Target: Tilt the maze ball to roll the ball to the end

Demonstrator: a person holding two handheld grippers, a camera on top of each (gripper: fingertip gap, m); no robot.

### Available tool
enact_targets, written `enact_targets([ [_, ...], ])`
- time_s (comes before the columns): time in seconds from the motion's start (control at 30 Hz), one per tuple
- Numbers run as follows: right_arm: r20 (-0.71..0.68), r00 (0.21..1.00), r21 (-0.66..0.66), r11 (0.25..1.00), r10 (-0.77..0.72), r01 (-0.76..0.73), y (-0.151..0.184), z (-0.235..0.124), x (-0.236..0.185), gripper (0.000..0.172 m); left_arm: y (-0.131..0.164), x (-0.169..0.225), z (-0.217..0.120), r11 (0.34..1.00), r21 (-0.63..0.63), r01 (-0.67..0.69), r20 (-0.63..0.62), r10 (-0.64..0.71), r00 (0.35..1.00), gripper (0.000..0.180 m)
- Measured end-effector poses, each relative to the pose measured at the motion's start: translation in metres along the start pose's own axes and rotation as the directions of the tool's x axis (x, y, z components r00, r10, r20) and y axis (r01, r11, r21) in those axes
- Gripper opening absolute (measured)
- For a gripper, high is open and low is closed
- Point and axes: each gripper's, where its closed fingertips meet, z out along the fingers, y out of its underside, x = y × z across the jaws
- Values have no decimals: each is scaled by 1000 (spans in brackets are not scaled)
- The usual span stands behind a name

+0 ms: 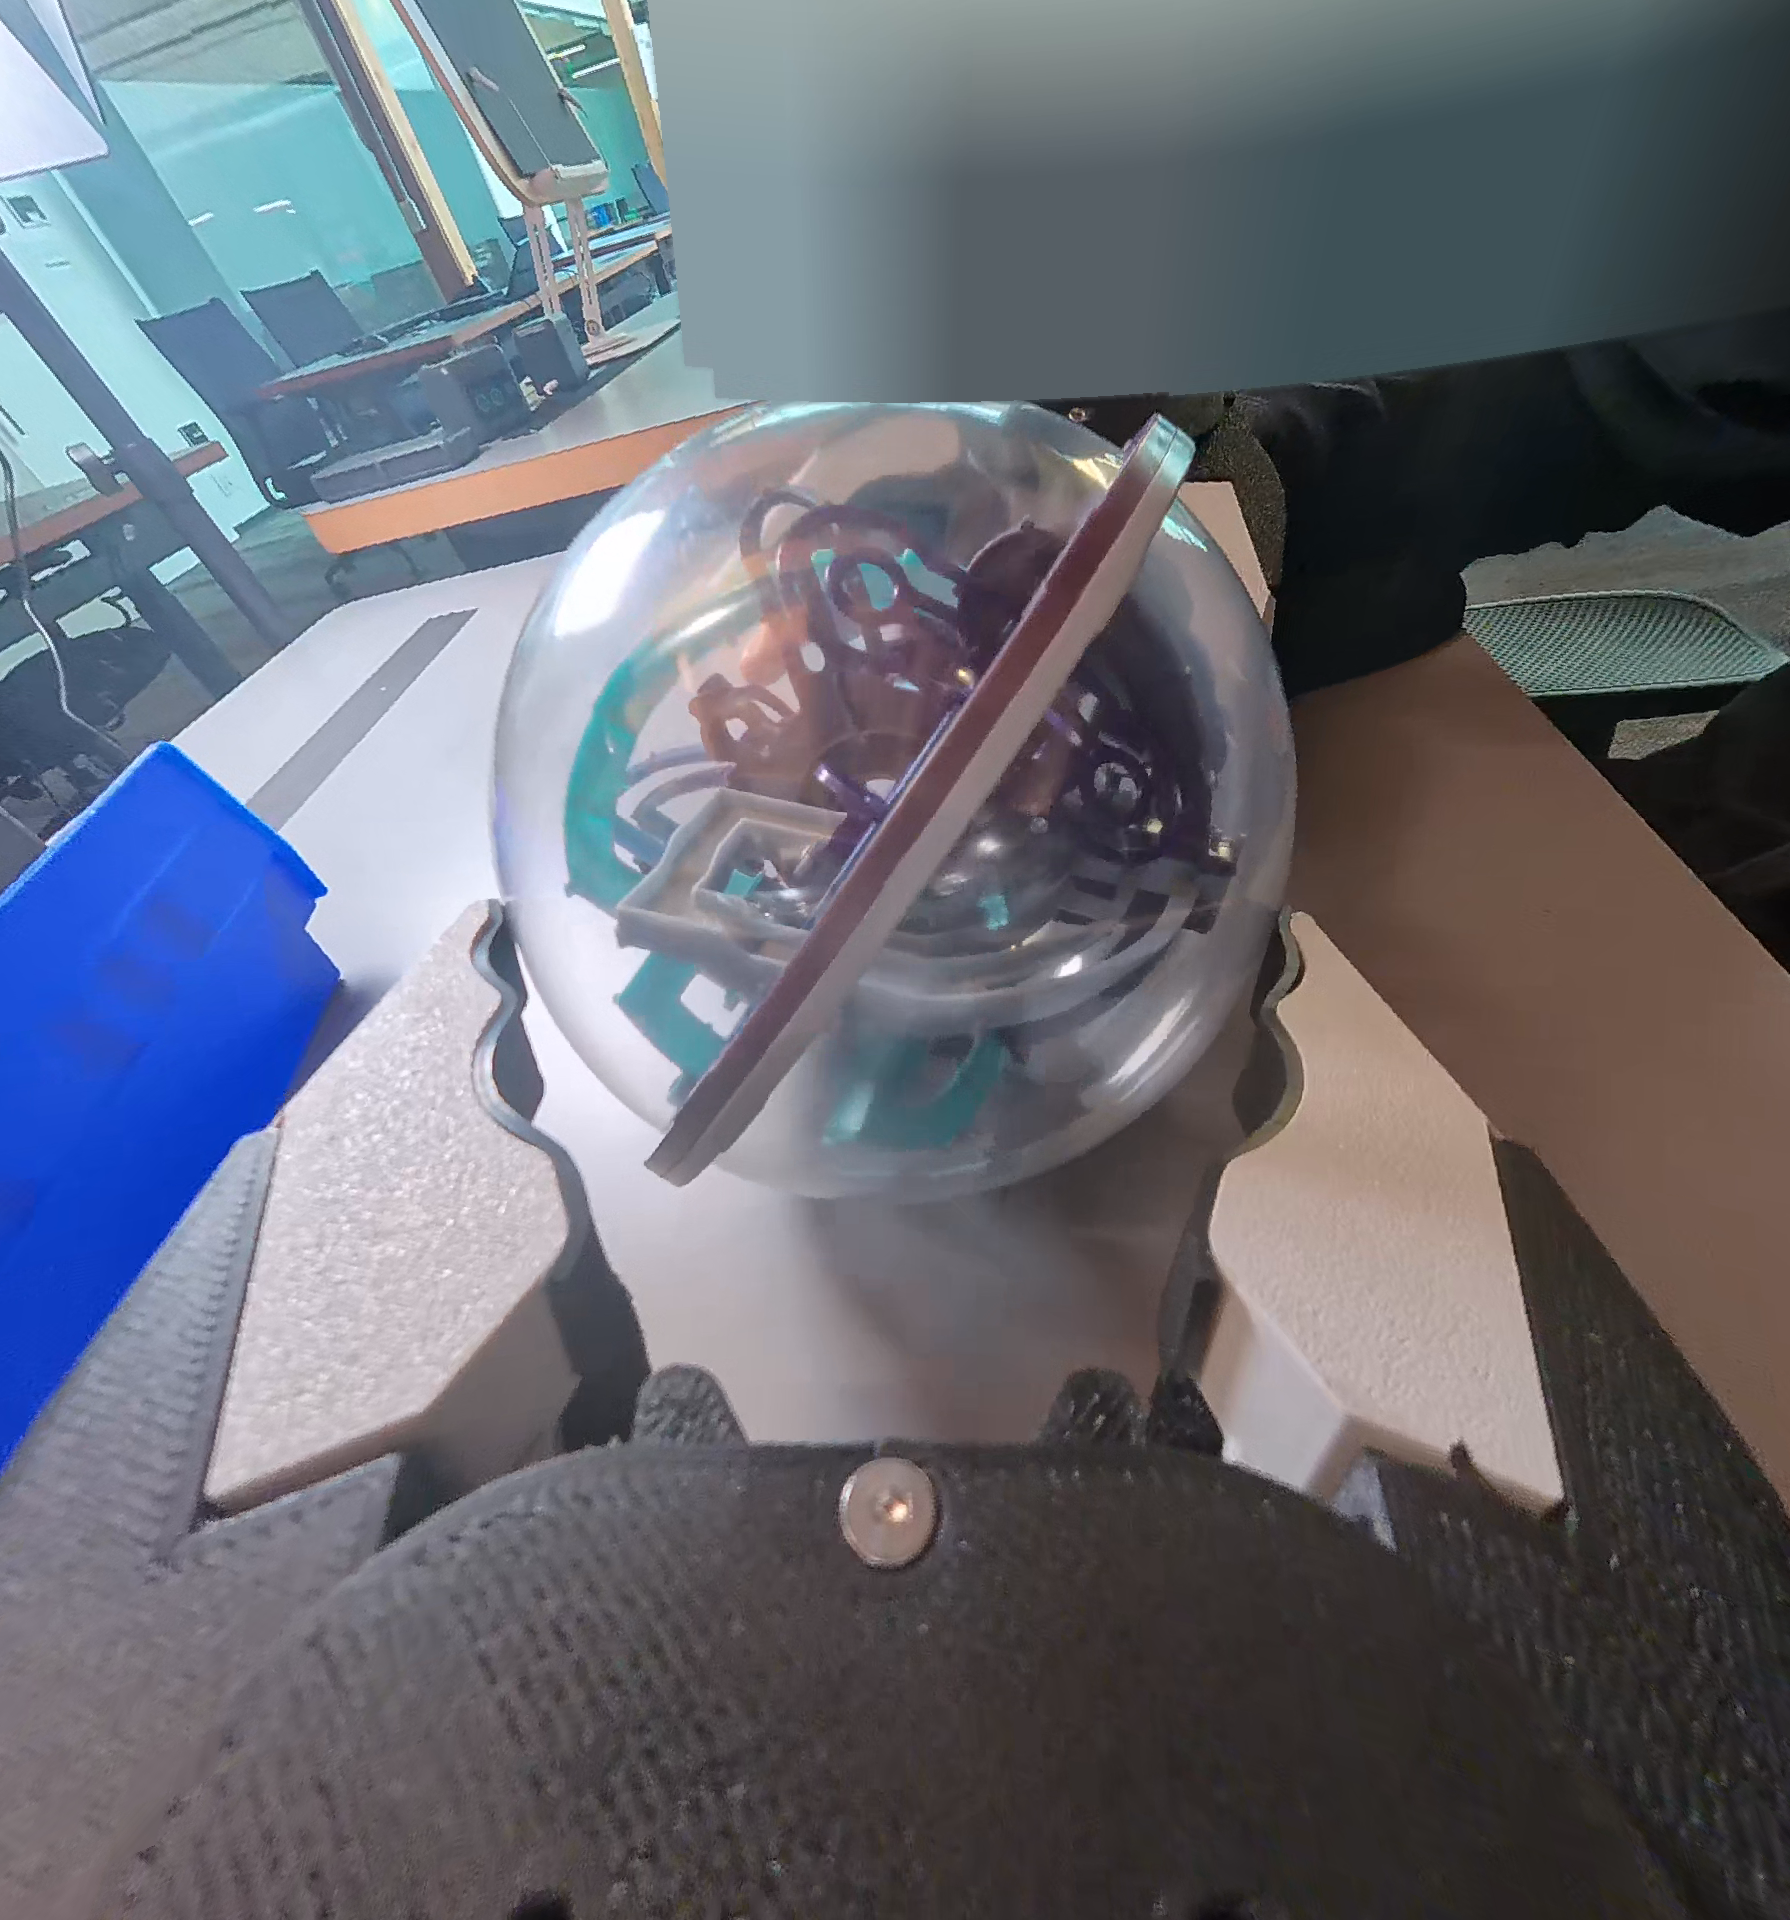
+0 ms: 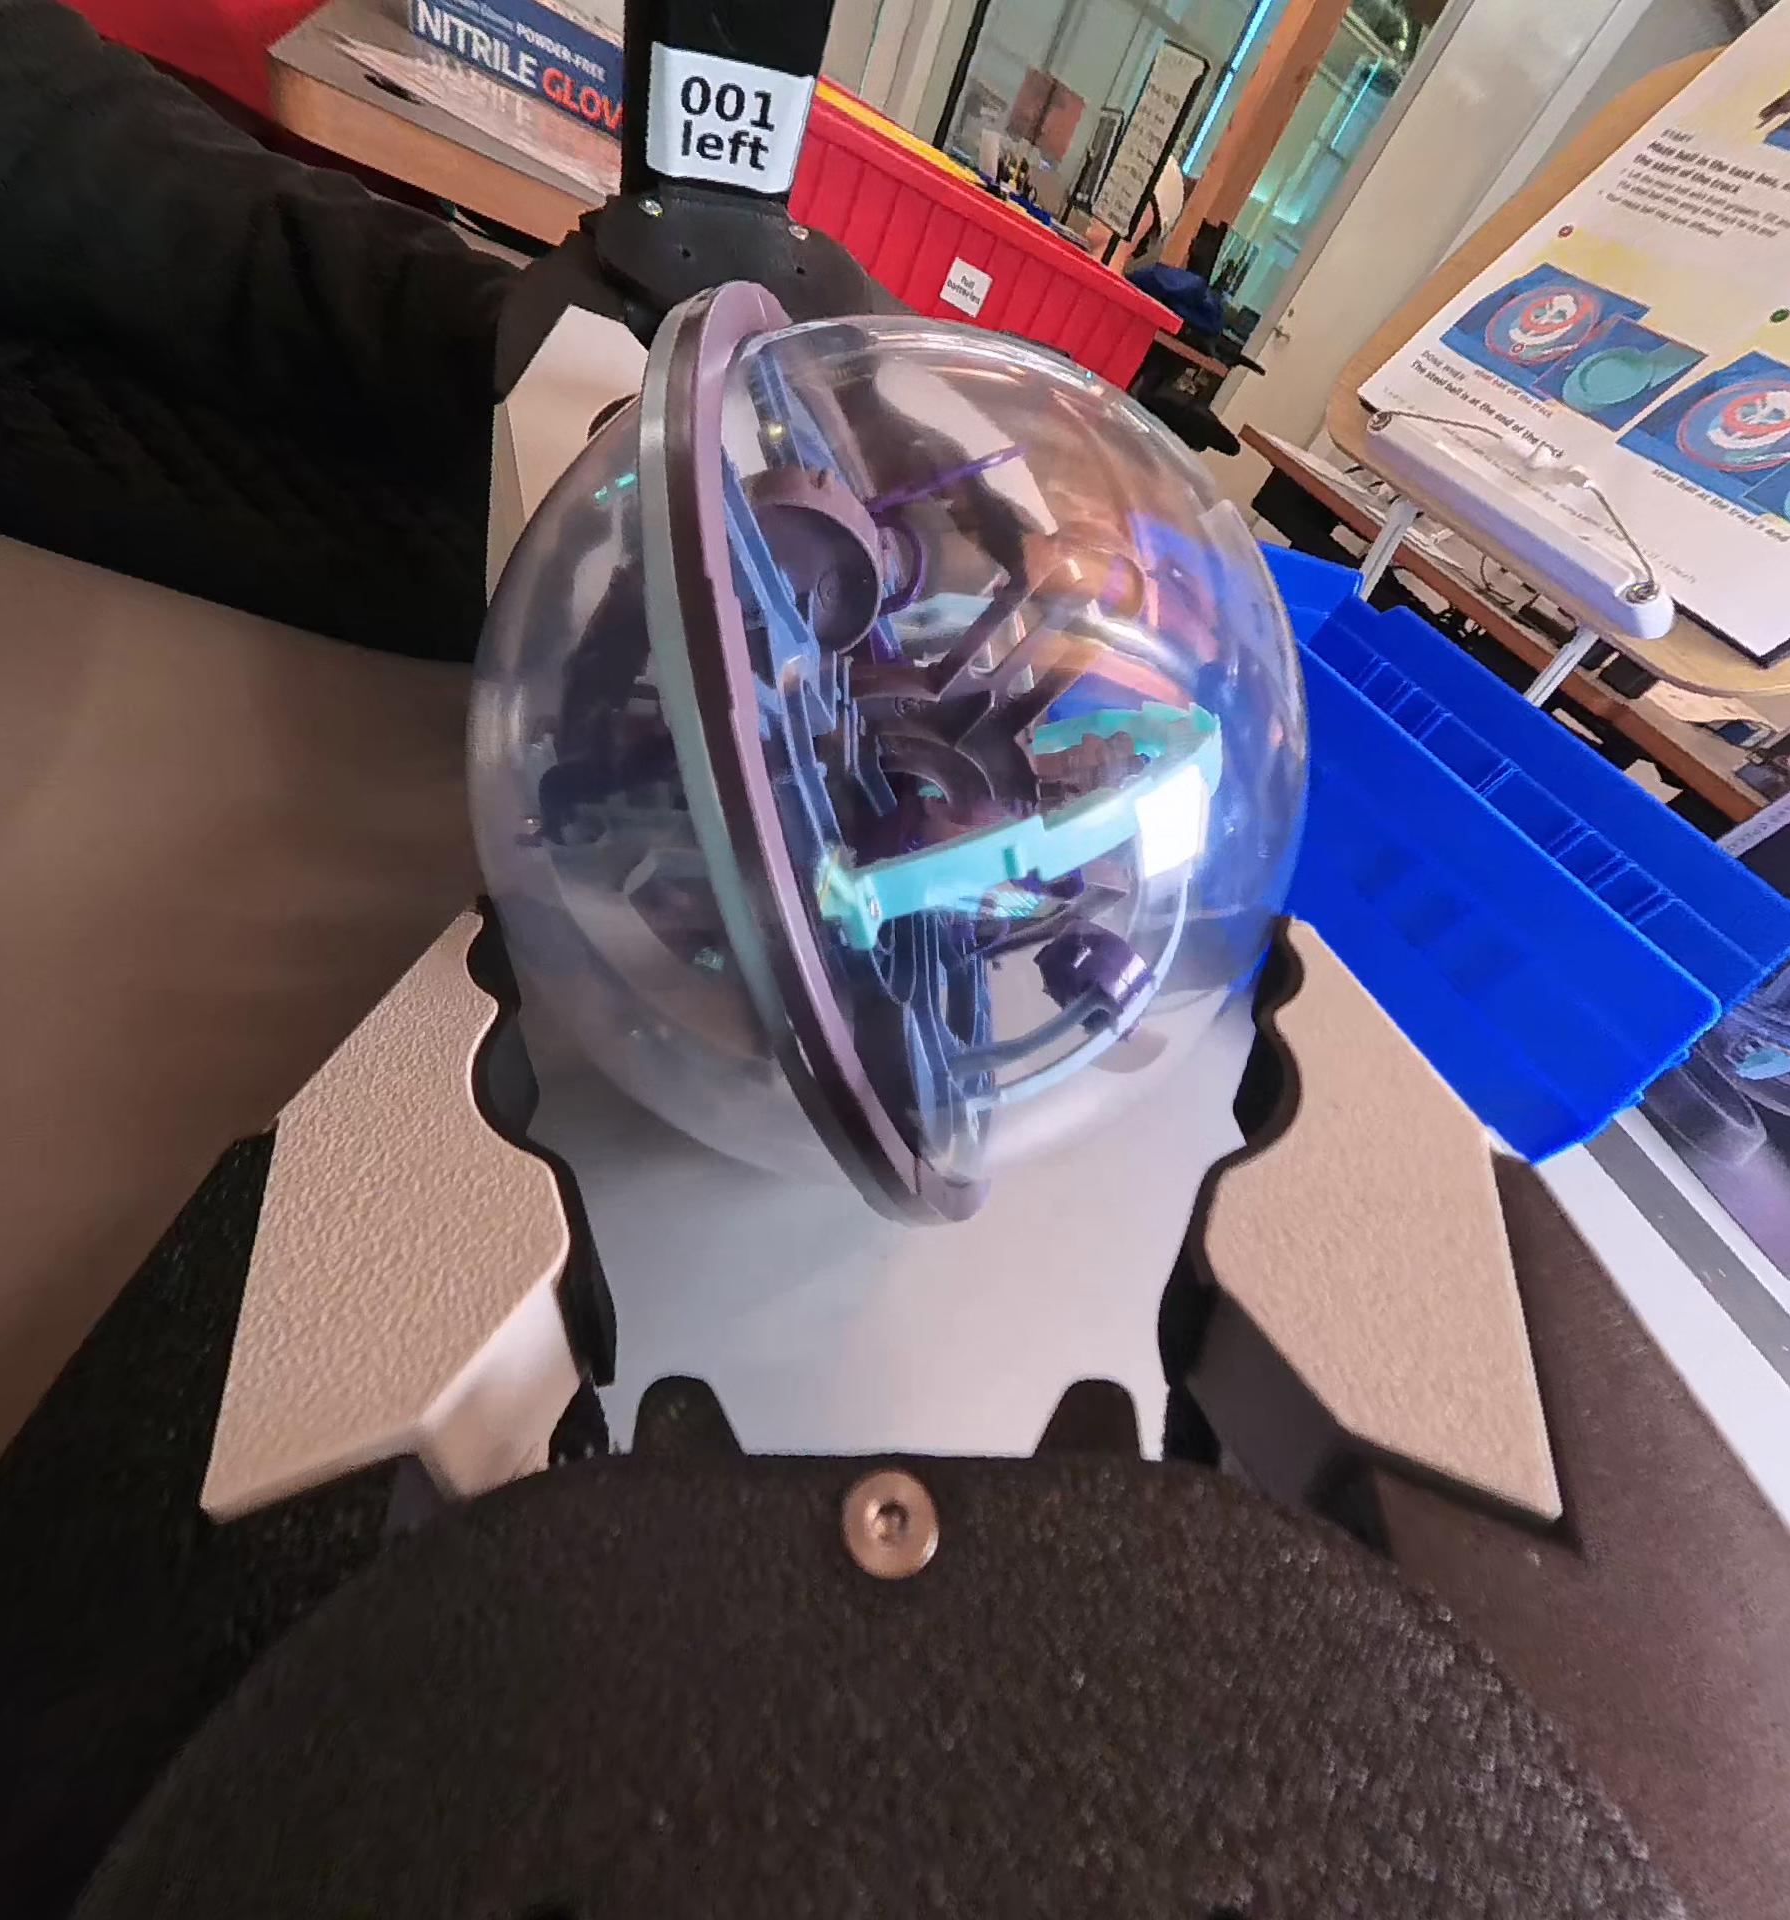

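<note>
Maze ball [image 1: 891, 800]: clear sphere, purple rim tilted, teal, grey and purple tracks inside; we hold it above the tabletop [image 1: 371, 717].
Left gripper [image 1: 891, 966]: fingers [image 1: 403, 1091] wide apart, clamped on both sides of the sphere.
Right gripper [image 2: 886, 997]: fingers [image 2: 382, 1143] likewise pressed on it, from the opposite side.
Bin [image 2: 1556, 883]: blue, beside the sphere.

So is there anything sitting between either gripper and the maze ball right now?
Nothing visible. The maze ball already sits between the left gripper fingers, and the right gripper fingers flank it from the opposite side. The blue bin lies off to one side, clear of both.
</note>
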Motion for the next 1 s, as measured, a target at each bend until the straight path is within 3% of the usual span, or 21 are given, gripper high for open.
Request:
enact_targets([
  [0.33, 35, 996, 40, 995, 87, -89, -7, 4, 1, 136, 5, -2, -5, 992, 20, 123, -46, -122, 991, 135],
  [0.8, 55, 989, 99, 985, 139, -144, -17, -2, 2, 129, 18, -1, -11, 989, -15, 146, -105, -147, 984, 134],
  [1.0, 240, 958, -4, 987, 155, -159, 6, -2, 8, 140, 21, -5, -13, 987, -17, 161, -145, -162, 976, 133],
])
